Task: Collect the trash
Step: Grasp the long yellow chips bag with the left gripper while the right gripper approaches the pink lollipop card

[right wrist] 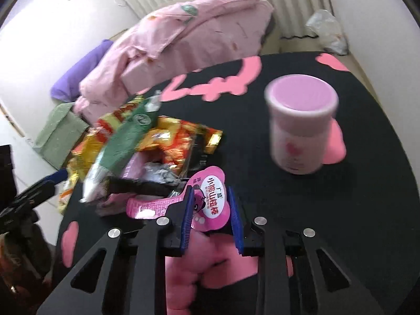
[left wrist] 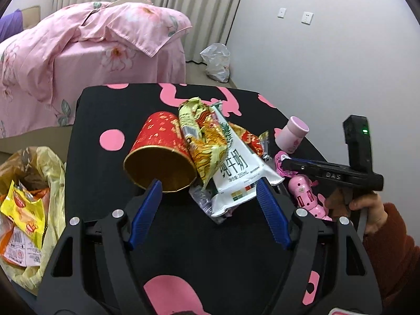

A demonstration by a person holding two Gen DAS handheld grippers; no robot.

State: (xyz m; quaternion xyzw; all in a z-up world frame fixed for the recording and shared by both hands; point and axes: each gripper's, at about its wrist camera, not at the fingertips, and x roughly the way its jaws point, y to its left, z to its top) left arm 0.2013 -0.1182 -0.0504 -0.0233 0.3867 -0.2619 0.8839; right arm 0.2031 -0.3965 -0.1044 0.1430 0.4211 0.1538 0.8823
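Far left off the surface's edge, my yellow plastic trash bag (left wrist: 39, 183) waits. Left hand-held gripper (left wrist: 210, 197) gapes at the red paper cup (left wrist: 160, 155). Right hand-held gripper (right wrist: 210, 210) clamps the pink snack package (right wrist: 210, 204) near the right edge; next, carry it bagward.

On the black table with pink spots (left wrist: 110, 120): one red and gold paper cup (left wrist: 160, 155) lying on its side, one white milk carton (left wrist: 236, 173), one pale pink lidded jar (left wrist: 292, 135), one pink plastic toy package (right wrist: 210, 202), and at least two crinkled foil snack wrappers (left wrist: 204, 136). Beside the table, one yellow plastic trash bag (left wrist: 39, 173).
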